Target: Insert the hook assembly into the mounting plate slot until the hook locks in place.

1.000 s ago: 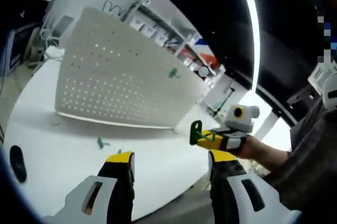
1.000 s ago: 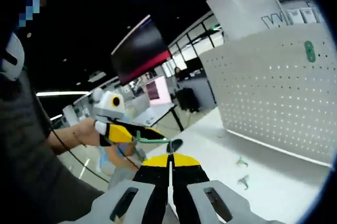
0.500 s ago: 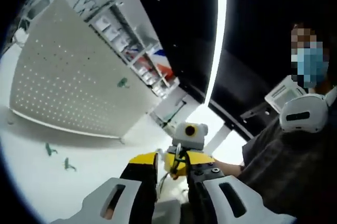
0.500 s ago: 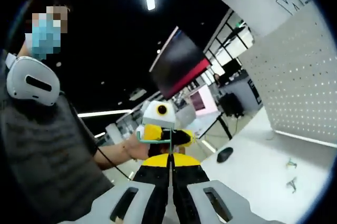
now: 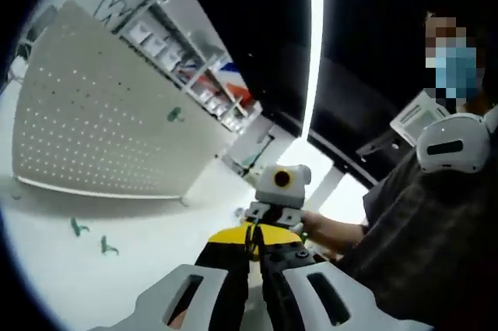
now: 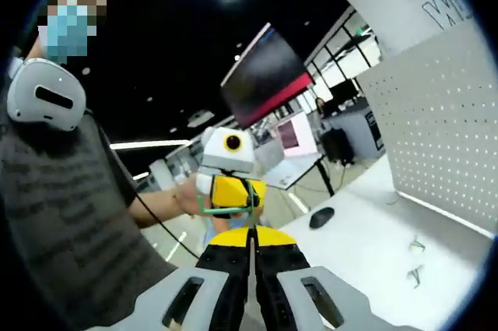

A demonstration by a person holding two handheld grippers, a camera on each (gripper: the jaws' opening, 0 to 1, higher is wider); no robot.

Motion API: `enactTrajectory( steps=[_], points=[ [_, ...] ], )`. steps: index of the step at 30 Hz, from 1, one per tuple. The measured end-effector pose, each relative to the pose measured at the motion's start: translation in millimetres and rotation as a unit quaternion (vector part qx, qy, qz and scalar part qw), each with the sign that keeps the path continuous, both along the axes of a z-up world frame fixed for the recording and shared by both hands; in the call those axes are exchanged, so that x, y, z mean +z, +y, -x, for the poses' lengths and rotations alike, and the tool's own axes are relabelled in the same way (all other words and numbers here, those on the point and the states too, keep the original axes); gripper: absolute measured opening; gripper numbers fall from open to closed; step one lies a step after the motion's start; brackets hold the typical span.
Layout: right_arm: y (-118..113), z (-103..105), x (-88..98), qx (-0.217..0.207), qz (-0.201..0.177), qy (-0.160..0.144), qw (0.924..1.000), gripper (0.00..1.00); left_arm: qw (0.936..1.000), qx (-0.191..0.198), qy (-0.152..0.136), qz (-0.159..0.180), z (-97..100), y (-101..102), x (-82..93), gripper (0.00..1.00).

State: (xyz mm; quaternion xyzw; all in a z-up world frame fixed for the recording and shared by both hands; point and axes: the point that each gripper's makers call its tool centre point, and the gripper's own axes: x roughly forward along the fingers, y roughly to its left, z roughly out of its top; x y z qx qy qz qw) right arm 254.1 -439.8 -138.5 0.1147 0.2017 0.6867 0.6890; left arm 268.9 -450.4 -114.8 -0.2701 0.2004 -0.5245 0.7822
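Both tongs meet in mid-air: left tongs (image 5: 250, 247) and right tongs (image 6: 250, 240) pinch the green hook (image 6: 226, 208). Judged step: regripping; next, carry it to the far pegboard (image 5: 101, 136).

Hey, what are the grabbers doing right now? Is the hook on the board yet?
Both grippers shut, tips together on green hook. Not on pegboard yet. Two spare hooks lie on table.

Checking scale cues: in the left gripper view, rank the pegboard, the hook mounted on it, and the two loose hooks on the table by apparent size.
1. White pegboard, by far the largest.
2. Loose green hooks on the table and the mounted green hook look alike; the loose ones lie nearer the camera, so no ranking.
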Motion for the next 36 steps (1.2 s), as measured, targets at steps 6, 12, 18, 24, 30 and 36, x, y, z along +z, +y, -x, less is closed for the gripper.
enactTrajectory(
  steps=[6, 12, 18, 24, 30, 36],
  points=[
    [-2, -9, -10.2, -0.025, 0.05, -0.046, 0.9974, 0.01, 0.9995, 0.012, 0.006, -0.029, -6.8, -4, -10.1, 0.02],
    [-7, -19, -23.2, -0.037, 0.112, -0.082, 0.9896, 0.04, 0.998, 0.026, 0.021, -0.053, -13.0, -5, -22.8, 0.02],
    [-24, -43, -39.0, -0.097, 0.172, -0.087, 0.9764, 0.15, 0.9897, 0.1, 0.075, -0.069, -32.4, 16, -44.4, 0.02],
    [-35, -57, -32.9, -0.164, 0.207, -0.129, 0.956, 0.18, 0.9754, 0.162, 0.082, -0.125, -45.8, 40, -61.2, 0.02],
    [-23, -53, -15.5, -0.206, 0.159, -0.101, 0.9603, 0.17, 0.9636, 0.203, 0.066, -0.162, -53.9, 45, -65.1, 0.02],
    [-5, -50, -13.8, -0.218, 0.15, -0.096, 0.9596, 0.16, 0.9644, 0.225, 0.067, -0.121, -58.0, 38, -53.5, 0.02]
  ],
)
